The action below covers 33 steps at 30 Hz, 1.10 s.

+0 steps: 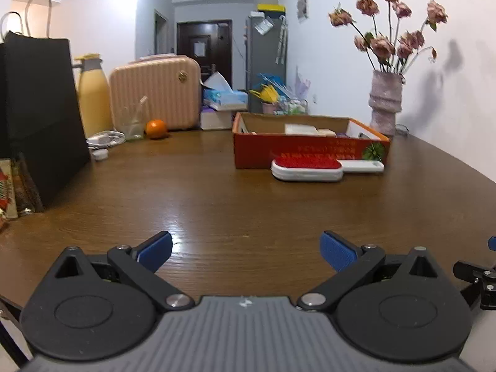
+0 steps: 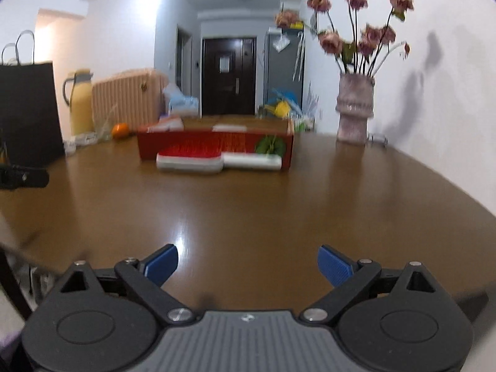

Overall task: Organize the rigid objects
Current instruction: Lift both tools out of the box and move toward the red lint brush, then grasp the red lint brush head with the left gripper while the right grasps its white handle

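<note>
A red cardboard box [image 1: 297, 153] stands on the brown table and holds several small items; it also shows in the right wrist view [image 2: 214, 144]. A white lint brush with a red pad [image 1: 310, 169] lies on the table against the box's front, also seen in the right wrist view [image 2: 201, 159]. My left gripper [image 1: 246, 252] is open and empty over the table's near edge, well short of the brush. My right gripper [image 2: 248, 266] is open and empty, also near the front edge. Part of the right gripper [image 1: 477, 274] shows at the left view's right edge.
A black paper bag [image 1: 40, 117], yellow jug [image 1: 93, 99], pink case [image 1: 155, 93], glass, orange [image 1: 156, 128] and white charger [image 1: 104, 139] stand at the back left. A vase of dried roses [image 1: 386, 105] stands at the back right by the wall.
</note>
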Each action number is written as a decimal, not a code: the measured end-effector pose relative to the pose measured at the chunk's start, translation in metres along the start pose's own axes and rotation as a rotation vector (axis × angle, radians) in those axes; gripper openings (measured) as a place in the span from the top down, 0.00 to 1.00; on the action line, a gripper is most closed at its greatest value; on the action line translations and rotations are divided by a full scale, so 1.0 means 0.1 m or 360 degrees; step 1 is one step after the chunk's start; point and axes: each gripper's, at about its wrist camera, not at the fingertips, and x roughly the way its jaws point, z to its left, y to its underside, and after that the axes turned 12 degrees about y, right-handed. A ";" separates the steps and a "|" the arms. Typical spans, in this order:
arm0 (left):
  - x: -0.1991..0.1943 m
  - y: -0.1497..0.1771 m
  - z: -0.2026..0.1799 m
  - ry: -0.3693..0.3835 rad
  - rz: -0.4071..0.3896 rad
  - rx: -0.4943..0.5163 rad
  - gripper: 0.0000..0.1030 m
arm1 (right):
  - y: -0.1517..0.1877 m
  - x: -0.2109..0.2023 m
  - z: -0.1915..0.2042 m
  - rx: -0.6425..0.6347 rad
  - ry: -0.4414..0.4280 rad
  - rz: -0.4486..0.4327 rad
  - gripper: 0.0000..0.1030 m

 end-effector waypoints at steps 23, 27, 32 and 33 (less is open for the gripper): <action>1.67 -0.74 0.17 0.0169 0.0187 0.0000 0.00 | -0.96 1.38 -0.22 0.0034 -0.0020 0.0086 0.24; 1.99 -0.88 0.25 0.0236 0.0230 -0.0027 0.00 | -1.21 1.72 -0.31 0.0021 -0.0098 0.0114 0.27; 2.36 -1.03 0.37 0.0322 0.0309 -0.0112 0.12 | -1.45 2.23 -0.43 0.0102 -0.0173 0.0213 0.48; 2.42 -1.06 0.38 0.0334 0.0318 -0.0126 0.18 | -1.48 2.33 -0.46 0.0139 -0.0204 0.0251 0.51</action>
